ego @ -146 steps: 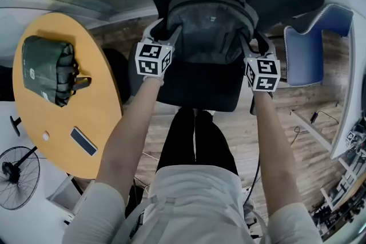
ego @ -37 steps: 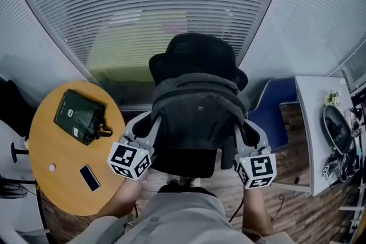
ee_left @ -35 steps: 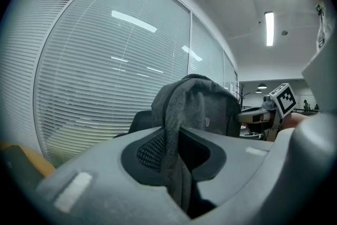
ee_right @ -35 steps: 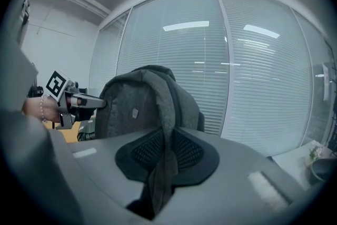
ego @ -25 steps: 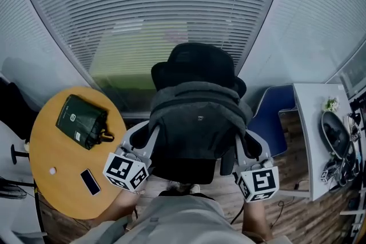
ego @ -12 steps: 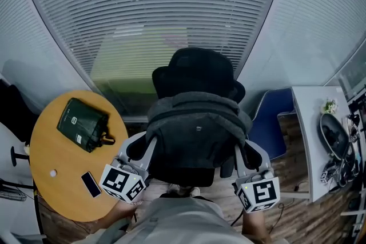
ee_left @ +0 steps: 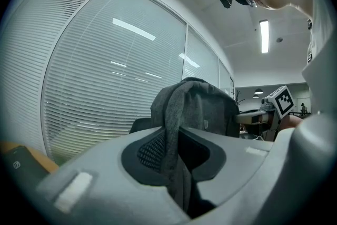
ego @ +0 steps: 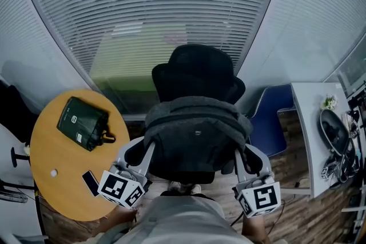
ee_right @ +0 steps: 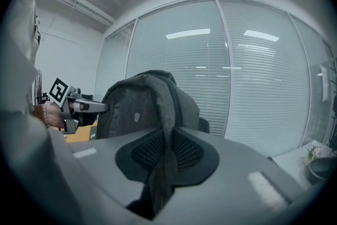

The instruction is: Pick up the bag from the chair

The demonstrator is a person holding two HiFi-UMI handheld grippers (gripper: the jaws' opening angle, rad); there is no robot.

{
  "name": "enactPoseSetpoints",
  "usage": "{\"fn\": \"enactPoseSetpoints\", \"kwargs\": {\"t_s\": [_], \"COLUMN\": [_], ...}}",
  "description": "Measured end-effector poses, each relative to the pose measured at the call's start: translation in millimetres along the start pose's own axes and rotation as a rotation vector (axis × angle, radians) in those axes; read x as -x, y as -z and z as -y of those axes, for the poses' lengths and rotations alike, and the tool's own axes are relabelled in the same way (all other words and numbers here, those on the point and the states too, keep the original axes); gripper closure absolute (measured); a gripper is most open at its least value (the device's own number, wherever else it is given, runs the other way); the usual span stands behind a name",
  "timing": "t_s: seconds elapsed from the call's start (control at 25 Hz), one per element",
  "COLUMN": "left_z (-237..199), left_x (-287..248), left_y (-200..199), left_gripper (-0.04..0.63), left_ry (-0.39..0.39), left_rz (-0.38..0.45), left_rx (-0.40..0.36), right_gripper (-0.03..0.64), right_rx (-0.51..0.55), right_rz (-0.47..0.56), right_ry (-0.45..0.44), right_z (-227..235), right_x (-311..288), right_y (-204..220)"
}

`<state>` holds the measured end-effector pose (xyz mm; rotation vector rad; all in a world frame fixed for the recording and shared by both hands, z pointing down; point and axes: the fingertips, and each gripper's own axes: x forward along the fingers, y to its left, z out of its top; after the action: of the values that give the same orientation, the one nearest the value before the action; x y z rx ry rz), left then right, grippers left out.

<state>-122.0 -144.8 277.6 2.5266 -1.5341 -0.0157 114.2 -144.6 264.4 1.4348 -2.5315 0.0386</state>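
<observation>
The grey backpack (ego: 197, 133) hangs in the air between my two grippers, in front of the black office chair (ego: 198, 70). My left gripper (ego: 144, 150) is shut on the bag's left shoulder strap (ee_left: 175, 163), which runs down between the jaws in the left gripper view. My right gripper (ego: 242, 152) is shut on the right strap (ee_right: 165, 162). The bag's body (ee_left: 204, 109) rises above the left jaws, and in the right gripper view the bag (ee_right: 136, 107) stands above the right jaws. Most of the chair's seat is hidden behind the bag.
A round wooden table (ego: 50, 143) at the left carries a dark green pouch (ego: 82, 123) and a phone (ego: 89, 182). A blue chair (ego: 267, 123) and a white desk (ego: 319, 137) stand at the right. Window blinds (ego: 171, 3) fill the background.
The bag has come up off the chair seat, held by both straps. Over the last second both grippers drew slightly back toward the person with the bag.
</observation>
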Motion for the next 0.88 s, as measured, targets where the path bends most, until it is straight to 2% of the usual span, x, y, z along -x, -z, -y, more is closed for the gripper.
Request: {"fn": "enactPoseSetpoints", "kwargs": {"t_s": [0.88], "left_z": [0.5], "left_x": [7.5], "left_y": [1.5], "left_gripper": [0.540], "left_ry": [0.020], "left_rz": [-0.006], "left_rx": [0.028], "right_gripper": [0.568], "right_rx": [-0.006], "right_rz": [-0.013], "right_ry": [0.012], "right_z": [-7.2], "right_x": [7.2], "right_y": [-2.6]}}
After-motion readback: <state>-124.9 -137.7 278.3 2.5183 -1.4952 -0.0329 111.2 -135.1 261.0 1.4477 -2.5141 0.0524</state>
